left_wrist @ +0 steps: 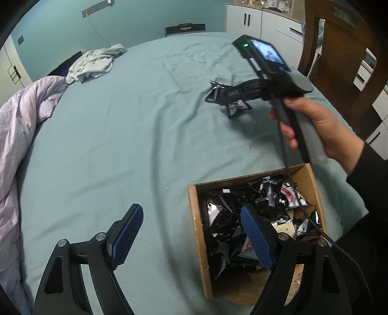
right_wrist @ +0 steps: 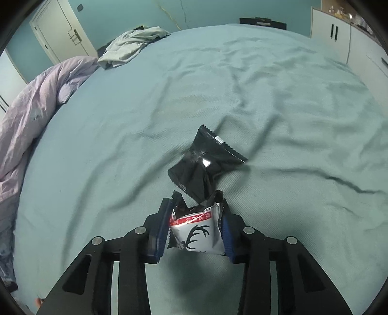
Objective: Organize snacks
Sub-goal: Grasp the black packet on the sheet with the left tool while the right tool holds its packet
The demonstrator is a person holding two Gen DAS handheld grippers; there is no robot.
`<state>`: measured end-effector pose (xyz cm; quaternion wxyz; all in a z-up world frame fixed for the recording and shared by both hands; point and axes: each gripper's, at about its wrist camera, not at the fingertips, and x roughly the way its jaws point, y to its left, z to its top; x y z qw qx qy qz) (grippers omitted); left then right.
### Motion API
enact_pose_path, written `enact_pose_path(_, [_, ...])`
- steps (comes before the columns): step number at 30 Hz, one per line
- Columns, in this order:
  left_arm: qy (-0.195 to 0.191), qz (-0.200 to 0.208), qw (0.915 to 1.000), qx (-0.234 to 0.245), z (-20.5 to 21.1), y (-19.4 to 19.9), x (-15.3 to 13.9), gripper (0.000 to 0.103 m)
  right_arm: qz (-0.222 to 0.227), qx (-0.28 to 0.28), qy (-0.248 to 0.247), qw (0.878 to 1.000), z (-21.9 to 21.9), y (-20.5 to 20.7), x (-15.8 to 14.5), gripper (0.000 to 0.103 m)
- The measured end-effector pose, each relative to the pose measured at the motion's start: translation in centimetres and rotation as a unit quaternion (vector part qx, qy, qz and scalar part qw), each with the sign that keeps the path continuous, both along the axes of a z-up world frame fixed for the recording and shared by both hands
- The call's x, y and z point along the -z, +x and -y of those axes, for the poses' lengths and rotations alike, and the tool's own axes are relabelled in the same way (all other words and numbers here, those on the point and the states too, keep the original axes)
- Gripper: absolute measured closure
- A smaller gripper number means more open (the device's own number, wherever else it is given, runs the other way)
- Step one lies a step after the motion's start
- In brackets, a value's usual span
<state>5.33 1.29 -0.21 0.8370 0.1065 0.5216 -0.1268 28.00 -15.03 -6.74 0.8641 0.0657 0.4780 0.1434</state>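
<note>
A cardboard box (left_wrist: 197, 230) of black and white snack packets (left_wrist: 225, 225) sits on the teal bed at the lower right of the left wrist view. My left gripper (left_wrist: 191, 235) is open and empty, one finger over the box, the other over the sheet. My right gripper (right_wrist: 195, 227) is shut on a white snack packet with an antler print (right_wrist: 197, 236). A black snack packet (right_wrist: 203, 160) lies on the sheet just beyond it, touching the held one. The right gripper (left_wrist: 226, 100) also shows in the left wrist view, farther up the bed, with a packet (left_wrist: 234, 108) in it.
A lilac duvet (right_wrist: 31, 106) is piled along the bed's left side. A crumpled grey garment (right_wrist: 131, 43) lies at the far left corner. A wooden chair (left_wrist: 339, 36) and white cabinets (left_wrist: 245, 19) stand beyond the bed at the right.
</note>
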Motion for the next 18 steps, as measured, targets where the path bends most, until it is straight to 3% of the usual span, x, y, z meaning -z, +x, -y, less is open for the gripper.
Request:
enact_pose_path(6, [0.009,0.032,0.9994,-0.004,-0.2,0.4,-1.3,0.019,0.009,0.025,0.011,1.000,1.7,-3.6,-3.3,0.068])
enact_pose_path(11, [0.034,0.045,0.9978,0.037,1.0,2.8,-1.8,0.017,-0.003,0.067,0.036,0.997,4.7,-7.8,-6.6,0.068])
enact_pose_path(14, [0.028,0.032,0.9981,0.044,2.1,5.6,-1.6,0.012,-0.010,0.082,0.075,0.994,6.8,-10.7,-7.1,0.068])
enact_pose_path(18, [0.011,-0.003,0.9996,0.028,3.8,9.6,-0.4,0.012,-0.028,0.103,0.091,0.990,8.4,-13.9,-6.3,0.068])
